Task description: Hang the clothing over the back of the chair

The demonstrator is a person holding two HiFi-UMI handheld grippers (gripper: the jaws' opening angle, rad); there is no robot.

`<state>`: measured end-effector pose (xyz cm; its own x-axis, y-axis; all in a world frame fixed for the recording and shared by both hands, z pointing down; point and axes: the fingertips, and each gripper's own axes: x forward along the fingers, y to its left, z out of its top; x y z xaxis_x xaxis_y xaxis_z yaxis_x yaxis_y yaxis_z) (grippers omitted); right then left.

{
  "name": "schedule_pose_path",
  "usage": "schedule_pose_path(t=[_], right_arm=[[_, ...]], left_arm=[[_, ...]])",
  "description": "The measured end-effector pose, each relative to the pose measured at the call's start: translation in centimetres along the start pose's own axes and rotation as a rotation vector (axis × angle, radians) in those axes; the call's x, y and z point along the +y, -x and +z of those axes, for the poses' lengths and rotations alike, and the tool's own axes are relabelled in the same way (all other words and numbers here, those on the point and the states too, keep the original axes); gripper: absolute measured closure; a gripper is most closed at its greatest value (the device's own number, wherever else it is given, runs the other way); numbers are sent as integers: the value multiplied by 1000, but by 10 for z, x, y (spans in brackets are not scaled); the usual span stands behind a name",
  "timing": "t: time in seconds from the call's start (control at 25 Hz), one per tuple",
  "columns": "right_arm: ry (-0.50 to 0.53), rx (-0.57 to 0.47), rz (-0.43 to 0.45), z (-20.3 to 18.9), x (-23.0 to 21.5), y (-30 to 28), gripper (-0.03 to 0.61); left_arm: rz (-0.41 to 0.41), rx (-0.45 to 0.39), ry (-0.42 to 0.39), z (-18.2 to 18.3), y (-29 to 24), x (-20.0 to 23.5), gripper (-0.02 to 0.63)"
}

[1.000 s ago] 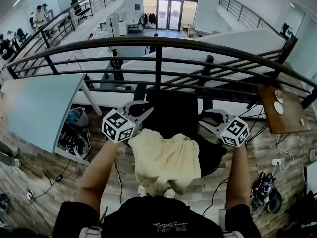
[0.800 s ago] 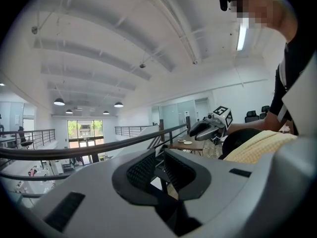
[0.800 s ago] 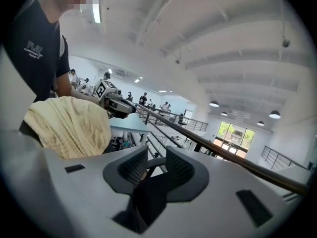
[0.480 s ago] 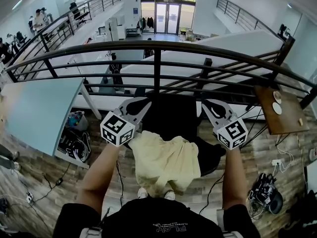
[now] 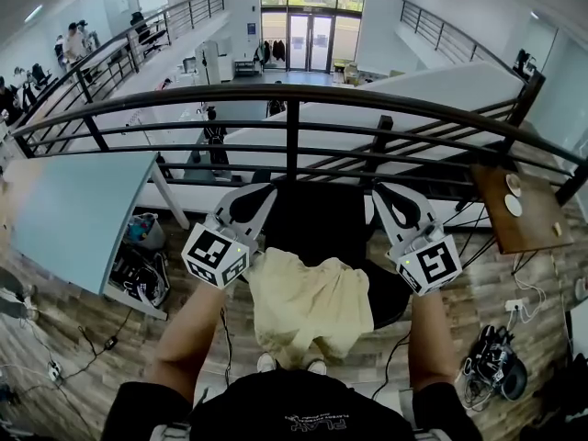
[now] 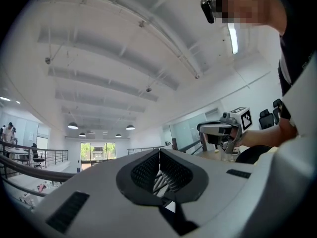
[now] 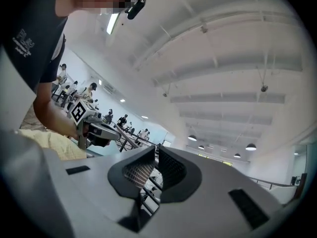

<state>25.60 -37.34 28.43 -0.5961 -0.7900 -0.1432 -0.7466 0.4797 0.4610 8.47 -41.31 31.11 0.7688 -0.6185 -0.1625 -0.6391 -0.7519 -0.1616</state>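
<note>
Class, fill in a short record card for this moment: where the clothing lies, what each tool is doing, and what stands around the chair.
Clothing: pale yellow garment, draped on the black chair in front of the person
Left tool: held up at the garment's left, jaws together, nothing between them
Right tool: held up at the garment's right, jaws have just been closing, nothing between them
Grip: neither tool holds the garment
Beyond the chair: dark metal railing
Sides: pale blue table left, small wooden table right
</note>
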Motion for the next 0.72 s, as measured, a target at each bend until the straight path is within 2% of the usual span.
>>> schedule_pose_path(t=[0.28, 0.56, 0.72], right_arm=[[56, -38, -68, 21, 7, 8, 558], [38, -71, -69, 34, 17, 8, 558], [60, -49, -72, 29, 17, 10, 558]], left_arm=[[8, -39, -42, 16, 9, -14, 595], [2, -25, -35, 14, 12, -16, 594], [3, -22, -41, 14, 14, -18, 594]])
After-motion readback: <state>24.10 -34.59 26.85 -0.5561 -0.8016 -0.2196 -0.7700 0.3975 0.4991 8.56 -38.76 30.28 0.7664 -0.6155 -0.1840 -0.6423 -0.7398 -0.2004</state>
